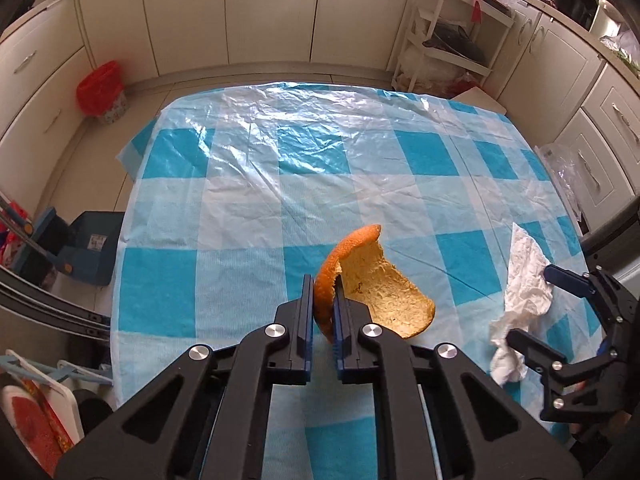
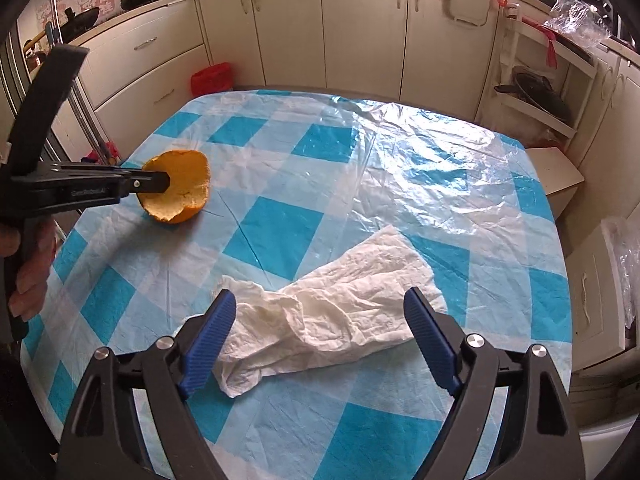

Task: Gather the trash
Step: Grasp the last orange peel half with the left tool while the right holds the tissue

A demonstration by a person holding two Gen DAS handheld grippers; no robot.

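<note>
Between the jaws of our left gripper (image 1: 323, 304), pressed together on its rim, the orange peel (image 1: 376, 288) sits gripped but not yet binned, its hollow turned up and to the right. Our right gripper (image 2: 320, 340) hovers wide apart, holding nothing, astride the crumpled tissue (image 2: 320, 320), whose long axis slants across the gap on the checked tablecloth (image 2: 276, 224), so we judge both pieces remain.

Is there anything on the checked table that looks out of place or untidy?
Yes. A crumpled white paper tissue lies loose on the blue-and-white checked tablecloth, and a torn orange peel, pinched by the left gripper, is trash too.
</note>
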